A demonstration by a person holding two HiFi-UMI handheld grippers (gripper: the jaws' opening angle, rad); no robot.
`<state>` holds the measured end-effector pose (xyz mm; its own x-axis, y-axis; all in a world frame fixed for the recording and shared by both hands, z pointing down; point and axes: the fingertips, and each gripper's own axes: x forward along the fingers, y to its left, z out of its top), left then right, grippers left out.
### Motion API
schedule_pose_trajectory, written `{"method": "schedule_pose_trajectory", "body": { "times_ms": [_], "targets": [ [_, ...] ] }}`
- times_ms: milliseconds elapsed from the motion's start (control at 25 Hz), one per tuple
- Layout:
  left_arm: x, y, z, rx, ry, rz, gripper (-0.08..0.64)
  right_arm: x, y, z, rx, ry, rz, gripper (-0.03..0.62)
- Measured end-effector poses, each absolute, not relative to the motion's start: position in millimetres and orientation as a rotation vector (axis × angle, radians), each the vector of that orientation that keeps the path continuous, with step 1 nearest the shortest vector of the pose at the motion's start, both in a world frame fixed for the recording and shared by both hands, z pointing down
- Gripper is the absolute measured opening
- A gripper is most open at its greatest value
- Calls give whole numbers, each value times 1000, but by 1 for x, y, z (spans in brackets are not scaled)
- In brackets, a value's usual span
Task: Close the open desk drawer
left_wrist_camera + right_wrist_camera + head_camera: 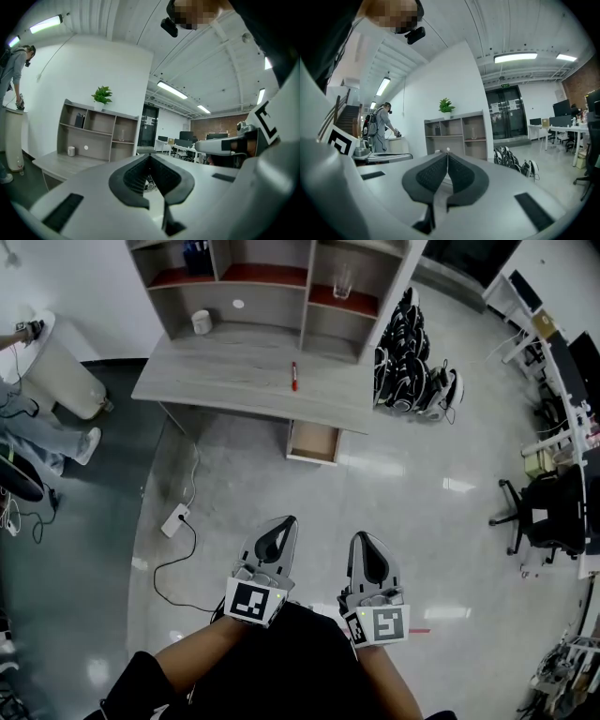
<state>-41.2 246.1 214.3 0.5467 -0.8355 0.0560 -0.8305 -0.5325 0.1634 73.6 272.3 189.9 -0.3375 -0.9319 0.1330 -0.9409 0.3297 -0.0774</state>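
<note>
**Inspector:** Status of the drawer (314, 442)?

**Assistant:** Open. It projects from under the front edge of the counter (216, 381), just above centre of the head view. The tray is pulled out toward the lower frame and its interior looks empty. The front panel is the near face, so that is likely the surface to push.

**Inspector:** What is around it?

**Assistant:** A red marker (293, 376) lies on the counter directly above it in the frame. The shelf unit (267, 296) stands at the back. Backpacks (412, 367) are heaped on the floor to the upper right. A power strip (175, 519) and its cable are on the floor to the lower left, away from the line between the person and the drawer.

**Inspector:** Grippers?

**Assistant:** The left gripper (287, 520) and right gripper (362, 537) are side by side at lower centre, both aimed up-frame at the counter. Each one's own view shows its fingers (131, 176) closed tip to tip with nothing between them. I judge that deliberate: closed tips give a firm blunt end for pushing a panel, and no grasp is needed.

**Inspector:** Position relative to the drawer?

**Assistant:** Well apart, with bare floor between. The drawer sits straight ahead, roughly midway between the two grippers' lines. No contact yet.
</note>
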Motion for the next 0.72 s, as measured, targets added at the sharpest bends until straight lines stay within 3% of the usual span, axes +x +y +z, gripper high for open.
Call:
{"method": "schedule_pose_trajectory", "body": {
  "times_ms": [720],
  "targets": [
    [-97, 103, 257, 2583, -1315, 60, 14, -1, 128, 246, 1531, -2383, 250, 18]
  ]
}}
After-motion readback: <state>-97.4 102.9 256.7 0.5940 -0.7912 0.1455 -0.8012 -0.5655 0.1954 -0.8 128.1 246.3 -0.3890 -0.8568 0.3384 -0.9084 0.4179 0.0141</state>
